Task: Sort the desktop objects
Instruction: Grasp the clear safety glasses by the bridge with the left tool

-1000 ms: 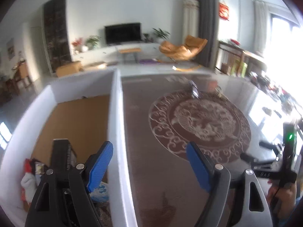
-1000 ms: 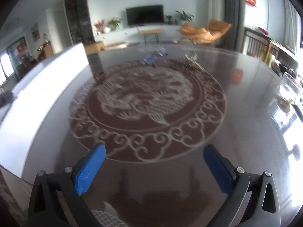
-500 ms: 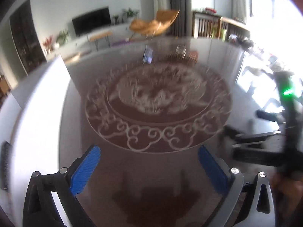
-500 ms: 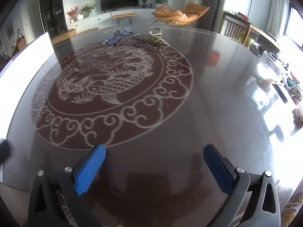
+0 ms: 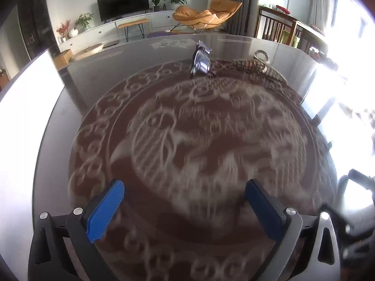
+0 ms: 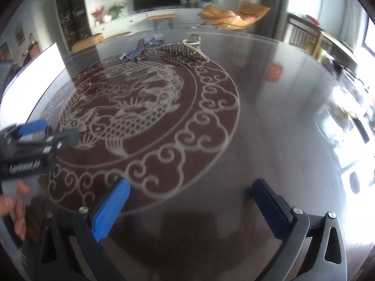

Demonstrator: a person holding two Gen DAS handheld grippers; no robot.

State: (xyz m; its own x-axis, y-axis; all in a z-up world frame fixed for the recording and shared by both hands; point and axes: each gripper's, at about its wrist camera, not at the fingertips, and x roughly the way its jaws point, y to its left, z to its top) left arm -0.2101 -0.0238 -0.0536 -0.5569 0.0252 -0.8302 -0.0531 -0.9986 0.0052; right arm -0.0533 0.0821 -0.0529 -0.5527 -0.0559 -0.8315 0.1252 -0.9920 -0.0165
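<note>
A crumpled blue-silver wrapper (image 5: 200, 61) lies at the far side of the round glass table (image 5: 93, 89); it also shows in the right wrist view (image 6: 138, 49). A metal claw hair clip (image 5: 255, 63) lies just right of it, and shows in the right wrist view (image 6: 185, 49). My left gripper (image 5: 185, 199) is open and empty over the dragon medallion, well short of both. My right gripper (image 6: 192, 199) is open and empty over the table's near right part. The left gripper's body (image 6: 35, 145) shows at the left of the right wrist view.
A white sorting box wall (image 5: 21, 107) stands along the table's left side, also in the right wrist view (image 6: 30, 70). Small items sit in glare at the table's right edge (image 6: 346, 107). A TV, an orange chair and shelves are in the room behind.
My left gripper has swung from over the white box to over the table's medallion, facing the wrapper and clip. My right gripper has shifted, and the left gripper now shows at its left.
</note>
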